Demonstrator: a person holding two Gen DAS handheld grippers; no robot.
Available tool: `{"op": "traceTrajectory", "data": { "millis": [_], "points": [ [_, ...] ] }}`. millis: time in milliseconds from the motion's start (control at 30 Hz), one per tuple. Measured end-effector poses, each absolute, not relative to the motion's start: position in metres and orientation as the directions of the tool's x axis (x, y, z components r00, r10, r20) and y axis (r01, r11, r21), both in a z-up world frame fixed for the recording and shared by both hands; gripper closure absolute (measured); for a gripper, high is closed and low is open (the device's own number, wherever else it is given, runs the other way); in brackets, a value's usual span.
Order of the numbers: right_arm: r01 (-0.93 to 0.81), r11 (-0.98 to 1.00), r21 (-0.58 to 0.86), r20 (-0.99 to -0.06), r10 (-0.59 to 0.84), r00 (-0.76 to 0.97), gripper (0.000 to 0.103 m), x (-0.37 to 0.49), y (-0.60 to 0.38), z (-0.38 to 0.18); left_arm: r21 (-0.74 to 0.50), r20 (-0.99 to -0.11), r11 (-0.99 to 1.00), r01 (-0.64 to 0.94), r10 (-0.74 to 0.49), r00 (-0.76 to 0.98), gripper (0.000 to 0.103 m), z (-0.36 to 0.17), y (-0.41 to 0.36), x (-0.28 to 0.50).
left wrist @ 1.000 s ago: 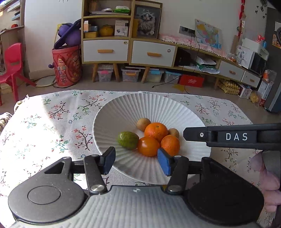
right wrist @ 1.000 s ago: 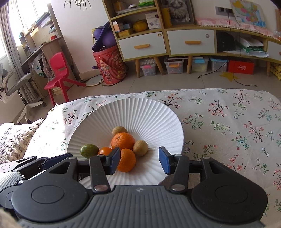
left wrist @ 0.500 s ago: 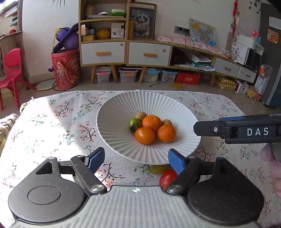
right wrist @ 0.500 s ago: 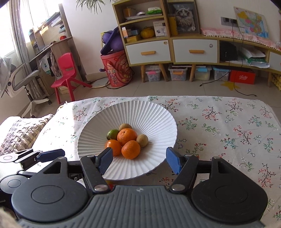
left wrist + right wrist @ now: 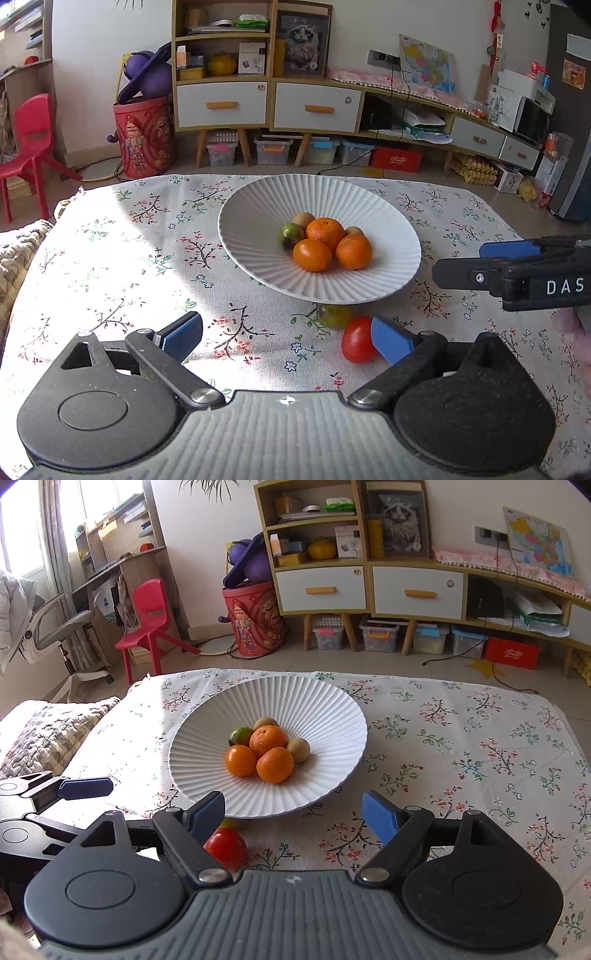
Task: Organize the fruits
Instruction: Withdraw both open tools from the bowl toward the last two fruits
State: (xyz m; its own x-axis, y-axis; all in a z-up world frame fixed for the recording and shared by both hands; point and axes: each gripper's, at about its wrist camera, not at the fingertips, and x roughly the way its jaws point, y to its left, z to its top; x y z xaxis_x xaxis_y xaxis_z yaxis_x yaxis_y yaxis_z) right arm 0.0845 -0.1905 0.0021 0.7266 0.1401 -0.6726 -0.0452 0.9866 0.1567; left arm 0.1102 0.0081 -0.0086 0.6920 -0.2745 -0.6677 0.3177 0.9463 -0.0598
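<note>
your floral tablecloth (image 5: 110,258) carried the white ribbed plate (image 5: 258,206), heaped with oranges (image 5: 325,230), a green fruit and small brown ones. a red tomato (image 5: 357,344) and a yellowish fruit (image 5: 334,315) lay off it by the near rim. your left gripper (image 5: 286,332) and right gripper (image 5: 293,814) were both spreading apart, empty; a nudged tomato could have rolled away.
</note>
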Motion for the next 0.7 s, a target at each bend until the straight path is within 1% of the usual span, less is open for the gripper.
{"op": "traceTrajectory", "data": {
  "millis": [67,200,700],
  "points": [
    [-0.058,0.988,0.143,-0.675,0.141,0.724,0.017,0.080,-0.188,-0.001,-0.062,-0.671,0.949,0.309,-0.268,0.691,0.014,-0.011,0.013,0.108],
    [-0.076,0.991,0.112,-0.689,0.133,0.712,0.015,0.074,-0.184,-0.009,-0.071,-0.684,0.957,0.281,-0.252,0.685,0.013,-0.017,0.024,0.104],
    [-0.089,0.994,0.068,-0.726,0.110,0.679,0.015,0.067,-0.164,-0.037,-0.019,-0.727,0.964,0.266,-0.196,0.658,0.013,-0.041,0.044,0.097]
  ]
}}
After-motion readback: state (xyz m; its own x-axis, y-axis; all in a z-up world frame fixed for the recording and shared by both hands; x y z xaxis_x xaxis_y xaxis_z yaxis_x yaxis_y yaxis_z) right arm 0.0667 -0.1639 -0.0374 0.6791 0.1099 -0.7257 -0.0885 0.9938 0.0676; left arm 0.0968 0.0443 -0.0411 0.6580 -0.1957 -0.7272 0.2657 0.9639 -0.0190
